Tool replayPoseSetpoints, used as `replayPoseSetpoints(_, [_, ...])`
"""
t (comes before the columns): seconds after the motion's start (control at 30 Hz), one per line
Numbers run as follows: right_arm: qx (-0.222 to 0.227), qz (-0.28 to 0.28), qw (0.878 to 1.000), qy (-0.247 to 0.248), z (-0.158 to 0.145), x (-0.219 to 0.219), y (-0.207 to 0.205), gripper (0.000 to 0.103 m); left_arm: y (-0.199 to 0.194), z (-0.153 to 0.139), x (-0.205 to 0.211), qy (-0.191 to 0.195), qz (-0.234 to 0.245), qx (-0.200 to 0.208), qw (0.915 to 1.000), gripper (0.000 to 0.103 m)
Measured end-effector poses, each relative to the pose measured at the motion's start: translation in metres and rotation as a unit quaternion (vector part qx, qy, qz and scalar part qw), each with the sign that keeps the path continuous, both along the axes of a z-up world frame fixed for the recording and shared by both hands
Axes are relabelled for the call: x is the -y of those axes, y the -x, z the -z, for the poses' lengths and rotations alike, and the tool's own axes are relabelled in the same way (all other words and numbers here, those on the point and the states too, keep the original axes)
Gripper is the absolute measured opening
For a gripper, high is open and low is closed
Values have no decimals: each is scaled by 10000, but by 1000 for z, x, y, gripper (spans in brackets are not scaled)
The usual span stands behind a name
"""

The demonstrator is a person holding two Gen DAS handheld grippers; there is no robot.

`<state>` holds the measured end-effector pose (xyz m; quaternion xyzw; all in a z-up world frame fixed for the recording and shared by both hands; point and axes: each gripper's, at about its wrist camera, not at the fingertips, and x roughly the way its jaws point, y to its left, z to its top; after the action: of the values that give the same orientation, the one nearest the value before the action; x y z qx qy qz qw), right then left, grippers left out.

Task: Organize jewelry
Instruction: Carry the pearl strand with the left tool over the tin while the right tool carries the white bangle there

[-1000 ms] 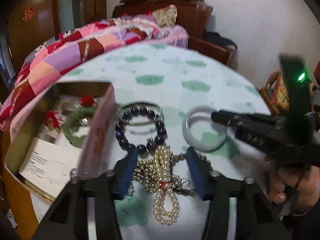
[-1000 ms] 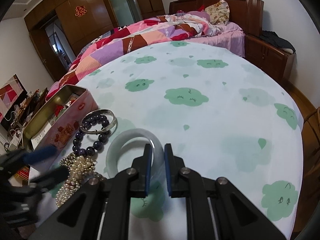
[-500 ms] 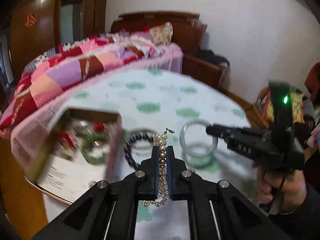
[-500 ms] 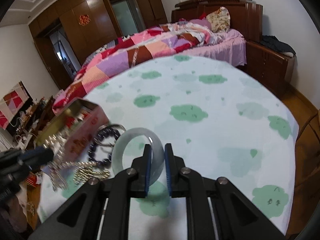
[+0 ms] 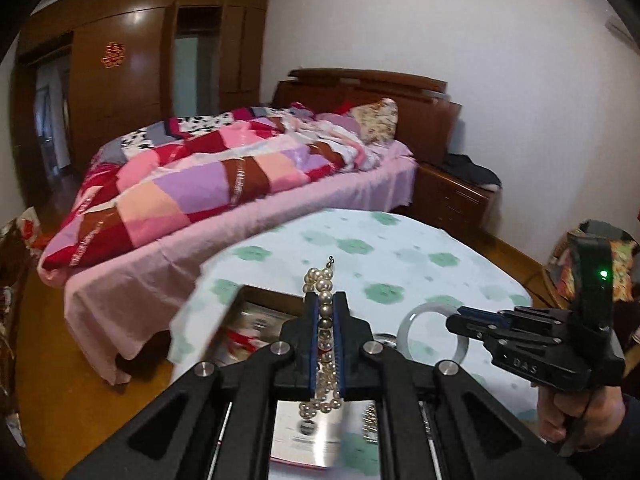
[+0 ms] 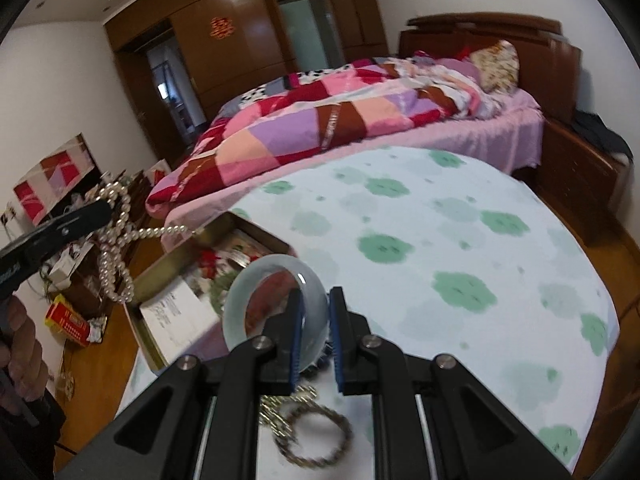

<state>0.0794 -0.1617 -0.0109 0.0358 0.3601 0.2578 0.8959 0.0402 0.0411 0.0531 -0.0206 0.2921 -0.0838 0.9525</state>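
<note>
While over the table [image 6: 460, 240], above the open tin [image 6: 168, 276], both loads hang ready for dropping in. Left gripper [image 5: 326, 312] clamped on the pearl necklace [image 5: 325, 304], loops dangling; right gripper [image 6: 316, 320] pinching the pale bangle [image 6: 240, 300] by its rim. Compared with a second back: left jaws closed from wide apart, both pieces off the cloth, gold chain [image 6: 304, 432] left behind.
</note>
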Motion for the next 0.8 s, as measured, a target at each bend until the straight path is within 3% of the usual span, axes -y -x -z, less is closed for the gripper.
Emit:
replayPoseSetpoints(0.43, [-62, -620, 9965, 559, 9, -90, -16, 16, -27, 48, -43, 56, -438, -452, 9980, 6])
replayPoseSetpoints(0.8, [-267, -818, 9925, 870, 38, -115, -14, 16, -37, 75, -45, 42, -390, -744, 9965, 6])
